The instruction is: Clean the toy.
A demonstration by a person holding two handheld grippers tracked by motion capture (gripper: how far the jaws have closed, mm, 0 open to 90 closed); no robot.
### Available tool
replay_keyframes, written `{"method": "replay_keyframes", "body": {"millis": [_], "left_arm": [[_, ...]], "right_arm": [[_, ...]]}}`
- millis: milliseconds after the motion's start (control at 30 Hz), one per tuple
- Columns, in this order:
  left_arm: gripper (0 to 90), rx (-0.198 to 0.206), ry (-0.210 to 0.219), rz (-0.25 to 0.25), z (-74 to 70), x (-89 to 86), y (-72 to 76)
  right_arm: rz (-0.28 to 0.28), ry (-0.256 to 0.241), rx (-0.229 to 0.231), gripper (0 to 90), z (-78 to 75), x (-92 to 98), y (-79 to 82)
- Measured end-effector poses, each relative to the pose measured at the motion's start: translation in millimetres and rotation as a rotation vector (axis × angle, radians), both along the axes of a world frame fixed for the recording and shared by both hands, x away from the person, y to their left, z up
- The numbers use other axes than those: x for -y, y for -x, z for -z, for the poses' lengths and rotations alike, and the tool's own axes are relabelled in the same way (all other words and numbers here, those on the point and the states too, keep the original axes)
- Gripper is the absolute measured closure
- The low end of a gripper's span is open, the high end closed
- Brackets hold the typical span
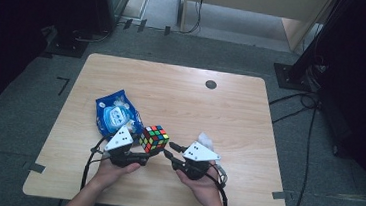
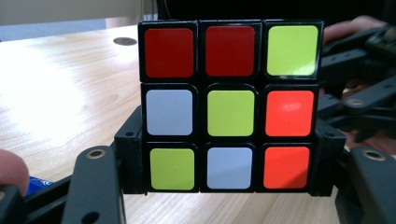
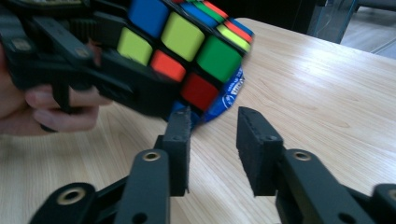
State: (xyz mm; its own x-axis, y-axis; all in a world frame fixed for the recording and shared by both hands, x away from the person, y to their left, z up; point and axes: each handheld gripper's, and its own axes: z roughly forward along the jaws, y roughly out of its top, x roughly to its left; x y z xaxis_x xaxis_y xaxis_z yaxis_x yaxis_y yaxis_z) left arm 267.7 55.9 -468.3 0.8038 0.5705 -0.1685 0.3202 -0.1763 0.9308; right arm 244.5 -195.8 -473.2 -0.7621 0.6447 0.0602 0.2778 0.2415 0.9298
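A scrambled Rubik's cube is held above the wooden table, clamped between the jaws of my left gripper. In the left gripper view the cube faces me with red, yellow-green, white and orange stickers, and the two black jaws press its lower sides. My right gripper sits just right of the cube, open, with nothing between its pads. In the right gripper view the cube hangs up and to the left of the jaws, apart from them.
A blue plastic packet lies on the table behind the left gripper, and its edge peeks from under the cube. A round dark grommet sits near the table's far edge. Something white lies behind the right gripper.
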Motion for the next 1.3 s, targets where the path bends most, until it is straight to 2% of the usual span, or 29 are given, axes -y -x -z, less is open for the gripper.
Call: {"method": "replay_keyframes", "body": {"millis": [67, 100, 133, 233, 267, 367, 467, 700, 767, 800, 867, 900, 967, 1033, 1100, 1200, 1267, 1300], "left_arm": [[33.9, -0.006, 0.008, 0.012, -0.7, -0.7, -0.2], [33.9, -0.008, 0.01, 0.016, -0.8, -0.1, 0.0], [33.9, -0.01, 0.009, 0.026, -0.5, 1.0, -0.1], [33.9, -0.015, 0.007, 0.043, 0.6, 4.9, 1.2], [33.8, -0.015, 0.009, 0.046, 0.4, 5.2, 1.3], [33.8, -0.021, 0.02, 0.046, 0.3, 5.1, 1.3], [33.8, -0.026, 0.029, 0.048, 0.7, 5.9, 1.7], [33.8, -0.029, 0.037, 0.056, 0.3, 5.6, 2.0], [33.9, -0.015, 0.033, 0.045, -1.0, 4.3, 2.8], [33.9, -0.015, 0.037, 0.044, -1.5, 3.2, 2.3], [33.8, -0.028, 0.048, 0.046, -1.9, 0.2, 0.7], [33.9, -0.035, 0.052, 0.044, -1.4, -0.3, -0.3], [33.8, -0.046, 0.037, 0.05, -0.3, 0.3, -1.8], [33.8, -0.054, 0.033, 0.053, 0.8, 2.6, -2.0], [33.8, -0.058, 0.031, 0.047, 1.2, 5.2, -1.6], [33.8, -0.061, 0.027, 0.043, 2.0, 6.4, -1.1], [33.8, -0.063, 0.028, 0.04, 2.9, 6.0, -1.2], [33.8, -0.066, 0.032, 0.039, 3.1, 5.6, -1.4]], "right_arm": [[0.037, 0.033, -0.012, 74.0, 3.1, 6.1, -3.7], [0.058, 0.064, -0.007, 75.3, 4.9, 6.5, -5.0], [0.065, 0.074, -0.006, 76.2, 6.4, 5.3, -5.3], [0.008, 0.035, -0.003, 79.5, 7.5, -4.0, -2.9], [0.005, 0.057, 0.012, 79.8, 7.8, -7.3, -1.5], [-0.027, 0.057, -0.003, 81.5, 10.0, -11.5, 0.3], [-0.049, 0.079, -0.001, 81.3, 9.7, -17.3, 3.7], [-0.094, 0.055, -0.024, 75.8, 10.7, -29.7, 9.1], [-0.103, 0.043, -0.019, 70.0, 10.8, -28.6, 9.1], [-0.098, 0.04, -0.011, 65.8, 10.1, -26.3, 8.7], [-0.054, 0.055, -0.011, 60.9, 8.0, -17.7, 5.0], [-0.022, 0.082, 0.015, 56.1, 7.2, -12.6, 3.8], [0.025, 0.135, 0.098, 47.6, 6.4, -6.3, 3.8], [0.004, 0.158, 0.17, 46.7, 4.6, -6.6, 7.0], [-0.011, 0.212, 0.22, 47.6, 4.9, -12.2, 11.0], [-0.027, 0.21, 0.213, 51.1, 8.0, -19.8, 13.7], [-0.014, 0.215, 0.209, 51.1, 9.2, -22.9, 14.7], [-0.007, 0.205, 0.192, 51.1, 9.3, -23.7, 15.0]]}}
